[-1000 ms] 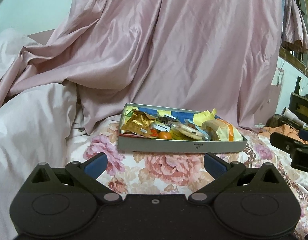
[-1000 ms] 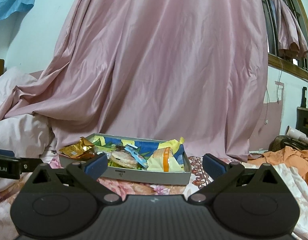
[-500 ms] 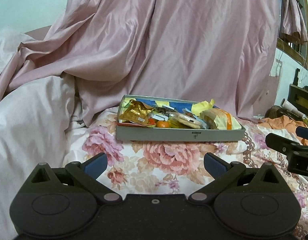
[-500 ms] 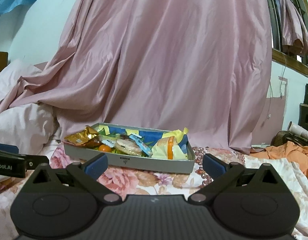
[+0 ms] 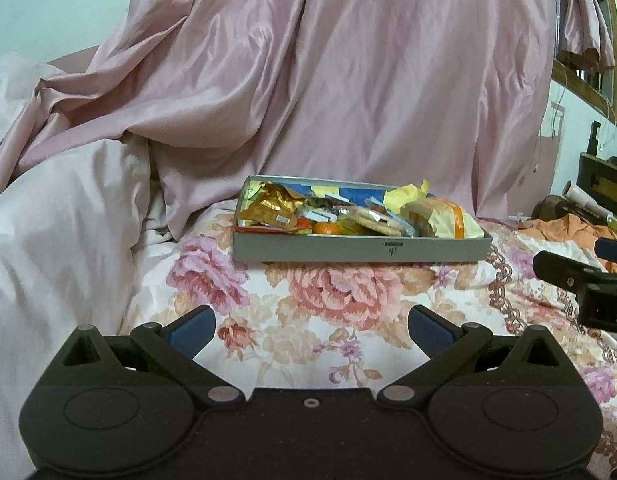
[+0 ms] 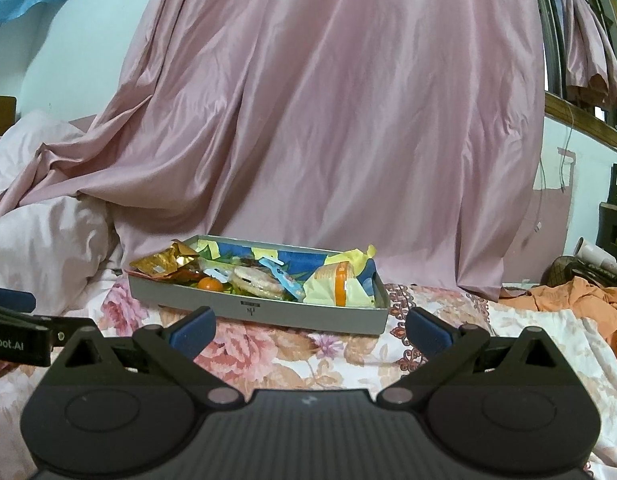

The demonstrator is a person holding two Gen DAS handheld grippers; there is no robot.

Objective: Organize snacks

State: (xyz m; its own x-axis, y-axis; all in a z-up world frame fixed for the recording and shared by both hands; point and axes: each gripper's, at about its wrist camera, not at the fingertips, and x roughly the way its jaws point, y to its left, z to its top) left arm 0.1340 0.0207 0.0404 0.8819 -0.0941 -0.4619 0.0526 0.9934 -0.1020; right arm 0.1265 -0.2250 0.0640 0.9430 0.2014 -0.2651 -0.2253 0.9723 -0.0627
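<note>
Both views are tilting downward compared with a second ago, so more floral bedspread (image 5: 328,300) is showing before the shallow grey cardboard tray (image 5: 360,249) of crinkly foil and plastic snack packets (image 5: 268,208), which is sitting on the bed, well ahead. The left gripper (image 5: 311,326) and right gripper (image 6: 310,326) are holding their jaws released and empty; sorting is likely only beginning.
</note>
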